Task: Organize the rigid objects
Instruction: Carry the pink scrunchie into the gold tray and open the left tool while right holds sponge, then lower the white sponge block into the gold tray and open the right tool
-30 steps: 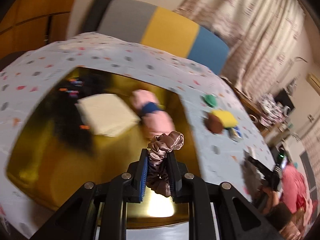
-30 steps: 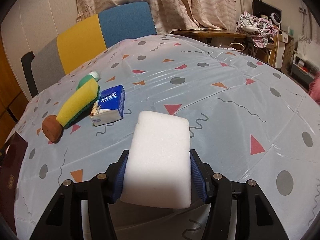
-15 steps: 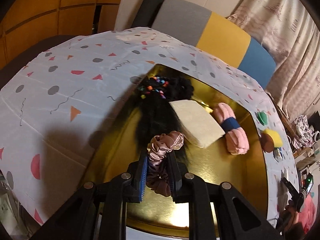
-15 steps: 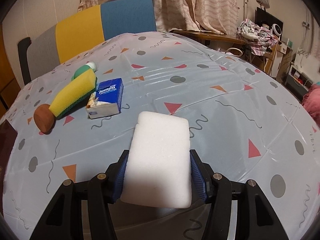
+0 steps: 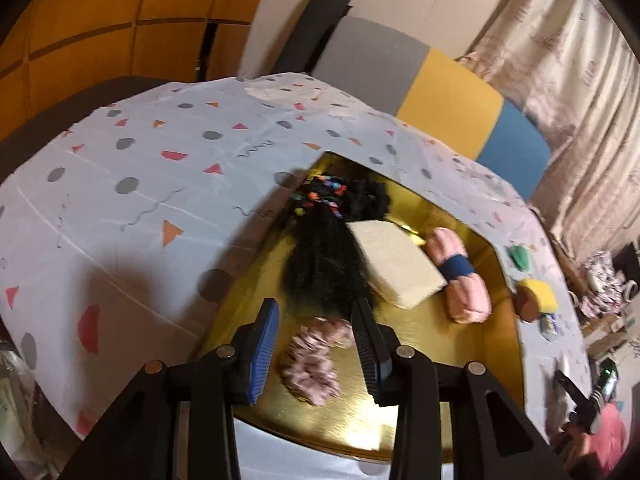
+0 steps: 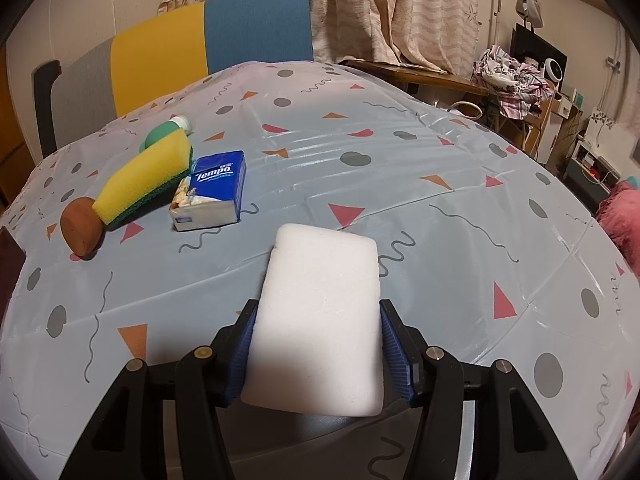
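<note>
My left gripper (image 5: pixel 316 322) is open above a gold tray (image 5: pixel 420 408). A pink satin scrunchie (image 5: pixel 314 360) lies loose on the tray between and below its fingers. On the tray also lie a black hairpiece with coloured beads (image 5: pixel 326 248), a cream sponge block (image 5: pixel 394 268) and a pink roll with a blue band (image 5: pixel 460 280). My right gripper (image 6: pixel 316 328) is shut on a white foam block (image 6: pixel 320 320), held above the patterned tablecloth (image 6: pixel 400 184).
On the cloth left of the right gripper lie a blue Tempo tissue pack (image 6: pixel 212 192), a yellow-green sponge (image 6: pixel 146 180), a brown round object (image 6: pixel 82 226) and a green bottle (image 6: pixel 168 130). A grey-yellow-blue chair (image 6: pixel 208 44) stands behind the table. Cluttered furniture stands at the right.
My left gripper has opened and let the pink scrunchie drop onto the gold tray. The right gripper still holds the white block and has hardly moved.
</note>
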